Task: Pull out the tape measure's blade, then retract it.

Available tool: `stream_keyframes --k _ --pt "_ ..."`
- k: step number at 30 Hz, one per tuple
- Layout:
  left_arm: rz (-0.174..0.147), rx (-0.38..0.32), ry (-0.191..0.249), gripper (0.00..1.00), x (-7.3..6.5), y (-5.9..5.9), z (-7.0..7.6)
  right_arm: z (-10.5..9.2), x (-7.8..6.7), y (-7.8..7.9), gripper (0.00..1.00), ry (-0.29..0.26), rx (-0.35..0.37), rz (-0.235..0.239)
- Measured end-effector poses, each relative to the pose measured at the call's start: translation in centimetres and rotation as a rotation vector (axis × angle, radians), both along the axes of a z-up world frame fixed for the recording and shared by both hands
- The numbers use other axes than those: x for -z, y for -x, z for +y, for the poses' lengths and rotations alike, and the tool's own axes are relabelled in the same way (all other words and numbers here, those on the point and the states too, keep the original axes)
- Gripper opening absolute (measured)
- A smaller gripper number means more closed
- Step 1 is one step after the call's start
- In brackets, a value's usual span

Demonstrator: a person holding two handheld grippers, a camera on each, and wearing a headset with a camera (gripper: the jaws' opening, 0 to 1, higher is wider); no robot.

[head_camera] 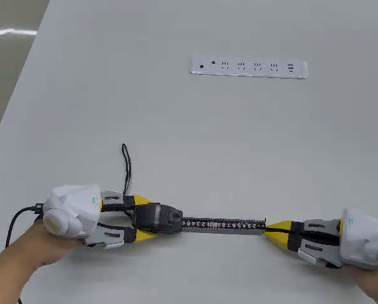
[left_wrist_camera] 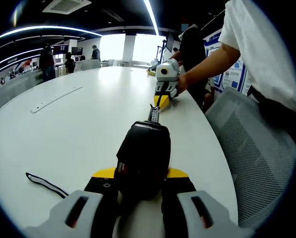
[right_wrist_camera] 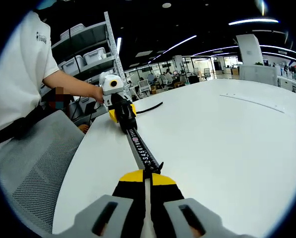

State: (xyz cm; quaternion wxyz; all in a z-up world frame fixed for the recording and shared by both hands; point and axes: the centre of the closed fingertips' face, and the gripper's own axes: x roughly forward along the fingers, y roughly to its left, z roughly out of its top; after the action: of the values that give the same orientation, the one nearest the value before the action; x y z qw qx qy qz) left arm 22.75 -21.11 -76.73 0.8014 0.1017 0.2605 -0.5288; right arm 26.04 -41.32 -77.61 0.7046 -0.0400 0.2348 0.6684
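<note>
The tape measure lies low on the worktop (head_camera: 176, 126), near my edge, between my two tools. My left tool (head_camera: 145, 218) is closed on the case (head_camera: 162, 218), one jaw on each flat side. My right tool (head_camera: 276, 227) is closed on the end of the blade (head_camera: 223, 224), with the jaws pressed together on it. A part of the blade is out and runs straight between the tools, just above the worktop or on it; I cannot tell which. The strap (head_camera: 126, 168) of the case lies loose behind my left tool.

I judge the case to be hard, smooth plastic and not heavy, so the flat sides are the right place to hold it. The blade looks thin and stiff along its length, but I think it can bend sharply if I twist it. It is also narrow, so it may slip from the jaws when the spring pulls it. For this reason I should take it at the end hook and keep the pull in line with the case. For the return I should guide it in slowly.
</note>
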Motion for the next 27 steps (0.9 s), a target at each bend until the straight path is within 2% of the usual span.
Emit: stream_keyframes --k 9,27 --pt "0.001 -0.001 0.000 0.30 0.05 0.00 -0.03 0.07 -0.12 -0.18 0.00 0.003 0.000 -0.007" --pt "0.003 0.001 0.000 0.30 0.12 -0.03 -0.09 -0.44 0.03 -0.32 0.00 0.006 0.009 0.007"
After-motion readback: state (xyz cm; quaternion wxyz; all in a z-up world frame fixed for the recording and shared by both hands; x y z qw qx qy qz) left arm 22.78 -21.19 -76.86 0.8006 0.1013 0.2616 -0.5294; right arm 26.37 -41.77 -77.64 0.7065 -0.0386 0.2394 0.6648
